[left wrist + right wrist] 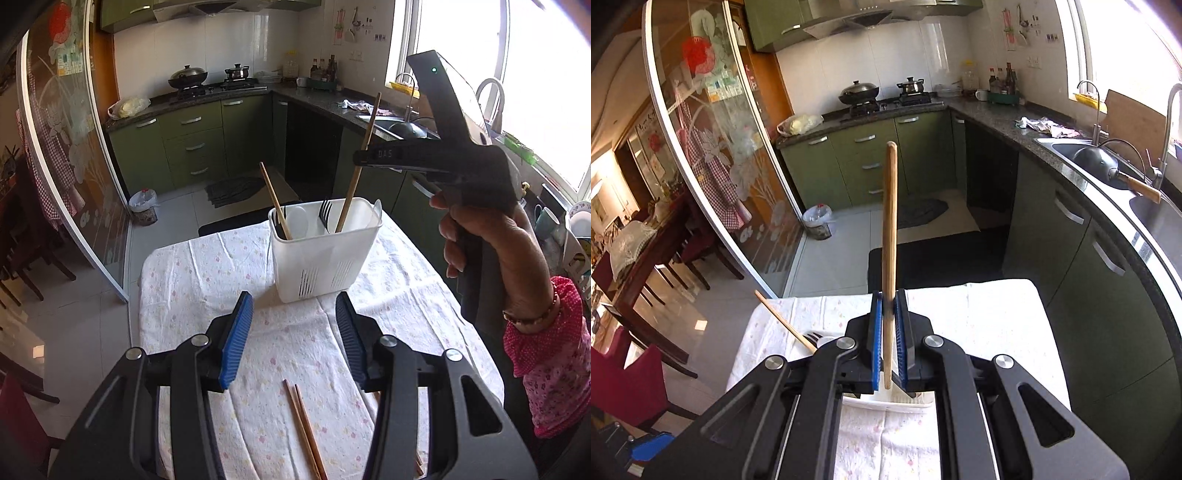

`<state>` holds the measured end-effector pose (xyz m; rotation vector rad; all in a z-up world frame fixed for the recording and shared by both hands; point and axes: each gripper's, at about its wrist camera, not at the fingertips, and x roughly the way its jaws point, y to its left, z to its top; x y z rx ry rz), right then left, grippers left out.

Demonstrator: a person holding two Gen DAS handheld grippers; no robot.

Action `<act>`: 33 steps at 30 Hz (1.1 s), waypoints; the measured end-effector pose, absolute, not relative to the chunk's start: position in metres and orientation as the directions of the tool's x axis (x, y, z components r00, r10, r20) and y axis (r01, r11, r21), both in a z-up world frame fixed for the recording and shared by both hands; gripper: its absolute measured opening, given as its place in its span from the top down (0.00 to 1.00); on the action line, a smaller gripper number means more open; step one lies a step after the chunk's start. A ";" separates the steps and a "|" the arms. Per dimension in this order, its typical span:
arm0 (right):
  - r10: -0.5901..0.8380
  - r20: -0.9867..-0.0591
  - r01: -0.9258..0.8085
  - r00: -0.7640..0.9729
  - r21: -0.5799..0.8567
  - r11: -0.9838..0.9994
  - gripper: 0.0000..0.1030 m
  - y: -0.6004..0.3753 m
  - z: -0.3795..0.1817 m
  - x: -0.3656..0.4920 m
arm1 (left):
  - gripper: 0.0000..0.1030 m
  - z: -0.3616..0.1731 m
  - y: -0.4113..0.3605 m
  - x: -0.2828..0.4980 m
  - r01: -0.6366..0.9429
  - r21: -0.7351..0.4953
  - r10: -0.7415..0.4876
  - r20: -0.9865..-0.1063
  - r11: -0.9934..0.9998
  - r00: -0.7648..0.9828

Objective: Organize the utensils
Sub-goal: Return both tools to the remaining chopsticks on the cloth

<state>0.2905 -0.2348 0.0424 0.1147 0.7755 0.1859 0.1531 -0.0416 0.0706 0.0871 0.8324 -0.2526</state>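
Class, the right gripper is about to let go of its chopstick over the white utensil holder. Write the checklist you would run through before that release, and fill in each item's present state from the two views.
1. Right gripper clamps the held chopstick between its pads: ok.
2. Chopstick's lower end is inside the white utensil holder: ok, seen in the left wrist view.
3. Lower end rests on the holder's floor: cannot tell, hidden by the walls.
4. Holder stands upright on the tablecloth: ok.
5. Left gripper is open and apart from the holder: ok.
6. All chopsticks are collected: not ok, the loose chopsticks lie on the cloth.
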 end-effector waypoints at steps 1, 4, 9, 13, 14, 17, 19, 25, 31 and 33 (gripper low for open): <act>0.199 -0.695 -0.127 0.691 0.155 0.980 0.92 -0.232 0.034 0.292 | 0.57 0.067 -0.041 0.152 0.251 -0.023 -0.183 -0.748 0.968 0.638; 0.196 -0.719 -0.143 0.667 0.135 0.980 0.92 -0.226 0.015 0.293 | 0.57 0.055 -0.037 0.154 0.246 -0.066 -0.203 -0.783 0.967 0.588; 0.200 -0.713 -0.157 0.671 0.128 0.979 0.77 -0.226 0.015 0.278 | 0.57 0.039 -0.037 0.157 0.243 -0.059 -0.188 -0.814 0.968 0.550; 0.287 -0.674 -0.192 0.681 0.215 0.958 0.77 -0.246 0.037 0.238 | 0.56 0.018 -0.043 0.154 0.232 -0.072 -0.175 -0.868 0.970 0.465; 0.311 -0.661 -0.206 0.683 0.234 0.950 0.77 -0.251 0.042 0.223 | 0.56 0.009 -0.044 0.153 0.230 -0.062 -0.161 -0.883 0.971 0.441; 0.376 -0.640 -0.255 0.671 0.277 0.927 0.77 -0.267 0.047 0.177 | 0.56 -0.025 -0.045 0.151 0.213 -0.043 -0.117 -0.931 0.976 0.345; 0.397 -0.645 -0.276 0.652 0.286 0.918 0.76 -0.276 0.042 0.148 | 0.56 -0.049 -0.044 0.151 0.194 -0.064 -0.114 -0.959 0.979 0.260; 0.412 -0.712 -0.296 0.568 0.290 0.910 0.72 -0.303 0.008 0.081 | 0.69 -0.098 -0.043 0.152 0.150 -0.037 -0.057 -0.989 0.988 0.135; 0.408 -0.756 -0.245 0.512 0.326 0.913 0.68 -0.338 -0.026 0.052 | 0.70 -0.121 -0.036 0.156 0.109 -0.022 -0.030 -0.997 0.994 0.073; 0.410 -0.762 -0.228 0.501 0.341 0.912 0.68 -0.347 -0.032 0.051 | 0.71 -0.126 -0.037 0.155 0.111 -0.020 -0.027 -0.998 0.994 0.057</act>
